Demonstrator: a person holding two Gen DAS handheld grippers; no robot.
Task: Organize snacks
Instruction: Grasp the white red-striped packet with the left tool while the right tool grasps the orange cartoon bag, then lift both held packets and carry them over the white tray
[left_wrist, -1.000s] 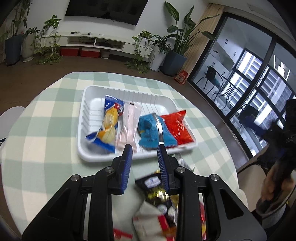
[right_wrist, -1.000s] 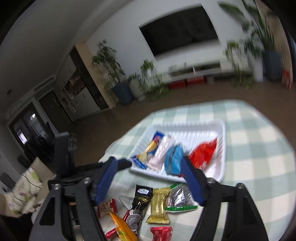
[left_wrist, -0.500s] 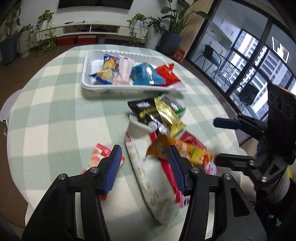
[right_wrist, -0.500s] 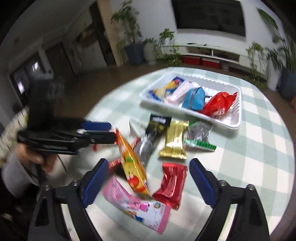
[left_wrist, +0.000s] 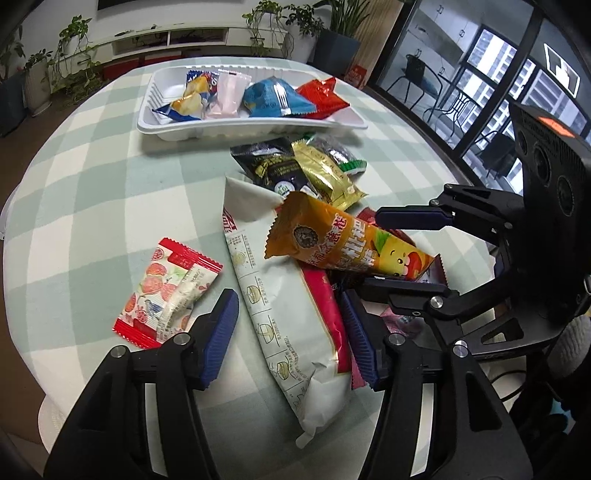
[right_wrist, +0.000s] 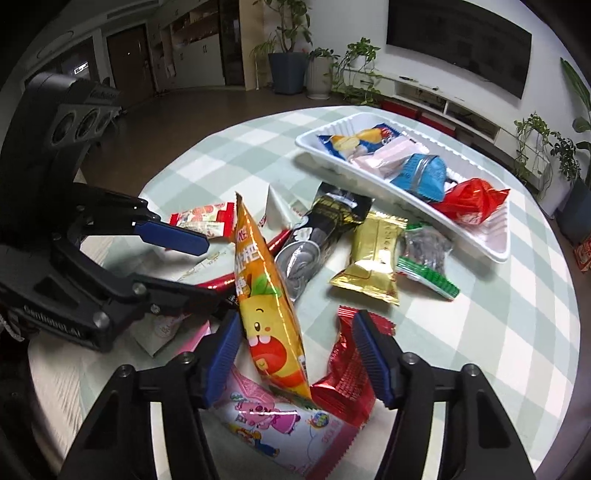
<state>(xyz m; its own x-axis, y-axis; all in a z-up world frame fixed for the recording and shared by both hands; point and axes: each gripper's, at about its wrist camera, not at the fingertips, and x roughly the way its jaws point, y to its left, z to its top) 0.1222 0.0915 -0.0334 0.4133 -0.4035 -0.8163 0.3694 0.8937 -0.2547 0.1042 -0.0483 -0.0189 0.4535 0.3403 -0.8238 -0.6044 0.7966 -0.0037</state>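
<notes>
Left tongs (left_wrist: 290, 328) spread wide, low over the surface (left_wrist: 92, 177), straddling the near end of the long white noodle packet (left_wrist: 284, 314); nothing pinched yet, looks like lining up a grab. Right tongs (right_wrist: 295, 347) also spread, empty, with the orange snack bag (right_wrist: 266, 306) standing tilted between the fingers, propped on the pile, likely the right side's pick since it sticks up and is easy to clamp. White tray (left_wrist: 177, 127) sits at the far side of the surface, already holding four packets in a row: yellow-blue (left_wrist: 192, 98), pink (left_wrist: 229, 94), blue (left_wrist: 275, 99), red (left_wrist: 321, 101), so sorting is partly done. Loose pile lies on the near side of the tray: black packet (left_wrist: 273, 168), gold packet (left_wrist: 327, 177), green-edged clear packet (right_wrist: 428, 258) just beside the tray; red foil packet (right_wrist: 347, 373) and pink cartoon packet (right_wrist: 273, 424) further from it, under the right tongs. Red-white candy packet (left_wrist: 170, 291) lies alone, left of the noodle packet. Risk: overlapping wrappers, one may drag another.
</notes>
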